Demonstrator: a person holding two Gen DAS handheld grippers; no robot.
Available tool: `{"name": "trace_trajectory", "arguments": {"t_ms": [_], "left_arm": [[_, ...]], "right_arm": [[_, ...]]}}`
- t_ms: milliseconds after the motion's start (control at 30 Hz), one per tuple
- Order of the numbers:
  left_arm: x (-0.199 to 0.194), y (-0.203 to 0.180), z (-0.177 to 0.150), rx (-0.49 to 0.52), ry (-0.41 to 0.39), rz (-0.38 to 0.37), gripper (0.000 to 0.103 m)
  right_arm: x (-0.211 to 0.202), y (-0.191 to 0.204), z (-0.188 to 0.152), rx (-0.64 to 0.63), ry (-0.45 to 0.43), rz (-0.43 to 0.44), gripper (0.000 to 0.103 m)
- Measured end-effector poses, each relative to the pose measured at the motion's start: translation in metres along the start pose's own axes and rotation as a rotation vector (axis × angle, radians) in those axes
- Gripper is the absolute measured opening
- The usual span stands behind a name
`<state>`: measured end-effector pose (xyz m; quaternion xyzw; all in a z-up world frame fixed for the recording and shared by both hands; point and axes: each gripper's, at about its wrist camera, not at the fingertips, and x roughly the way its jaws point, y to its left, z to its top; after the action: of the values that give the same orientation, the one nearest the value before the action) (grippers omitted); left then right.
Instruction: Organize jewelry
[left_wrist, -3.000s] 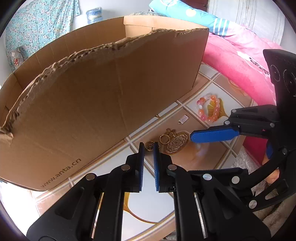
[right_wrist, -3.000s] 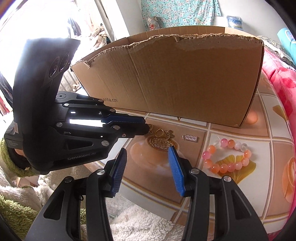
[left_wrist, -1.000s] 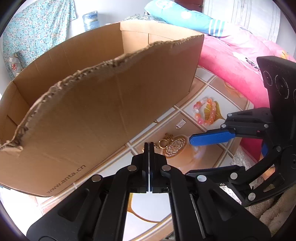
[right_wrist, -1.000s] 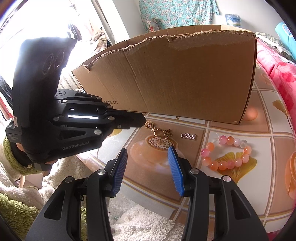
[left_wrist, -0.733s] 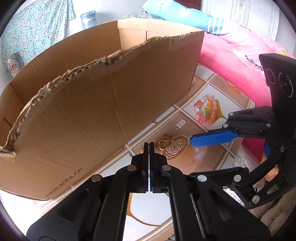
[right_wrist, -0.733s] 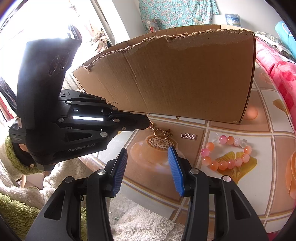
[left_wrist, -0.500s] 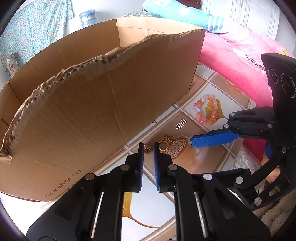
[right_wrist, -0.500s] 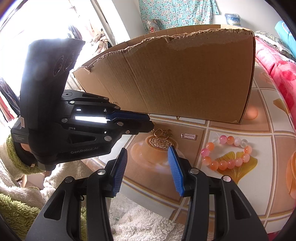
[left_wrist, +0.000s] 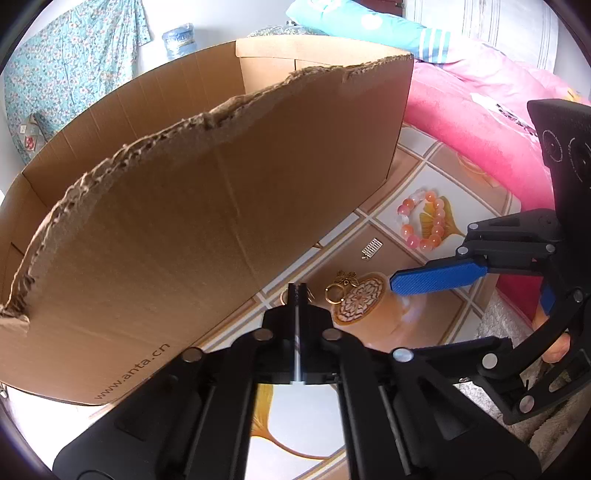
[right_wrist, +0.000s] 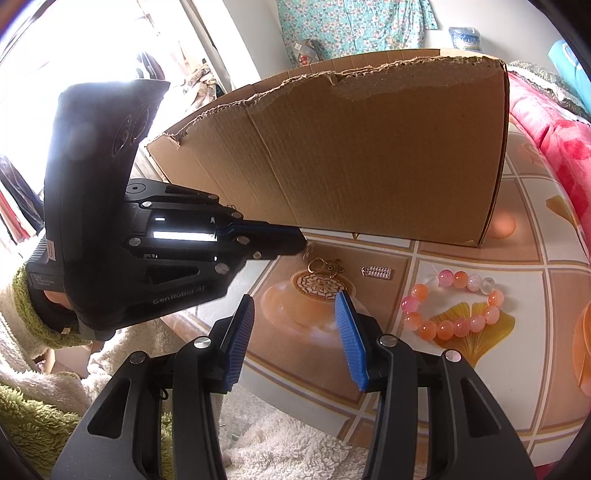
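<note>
So the left tongs (left_wrist: 297, 291) are pinched fully together right at the gold charm (left_wrist: 341, 287), by the cardboard box (left_wrist: 221, 206).
Can't tell whether they've actually caught the charm's chain or just closed next to it. The right tongs (right_wrist: 295, 334) hover half open with nothing between them, over the patterned bench (right_wrist: 476, 258). The small silver clasp (right_wrist: 377, 273) lies just beside the charm, and the pink and orange bead bracelet (right_wrist: 452, 304) sits further right, flat on the bench.

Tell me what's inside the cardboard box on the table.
Only bare inner walls of the cardboard box show over its torn front edge, with nothing sticking up. Its floor is hidden behind the front wall, so whether any jewelry lies inside cannot be seen.
</note>
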<state>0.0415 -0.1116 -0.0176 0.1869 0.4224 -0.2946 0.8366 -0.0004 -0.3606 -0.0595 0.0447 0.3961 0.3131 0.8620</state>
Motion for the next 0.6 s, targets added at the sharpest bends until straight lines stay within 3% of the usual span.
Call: {"name": "trace_trajectory", "arguments": {"t_ms": [600], "left_arm": [[-0.028, 0.009, -0.016, -0.087, -0.049, -0.009, 0.0]], "right_arm": [[0.004, 0.004, 0.003, 0.008, 0.009, -0.014, 0.045]]}}
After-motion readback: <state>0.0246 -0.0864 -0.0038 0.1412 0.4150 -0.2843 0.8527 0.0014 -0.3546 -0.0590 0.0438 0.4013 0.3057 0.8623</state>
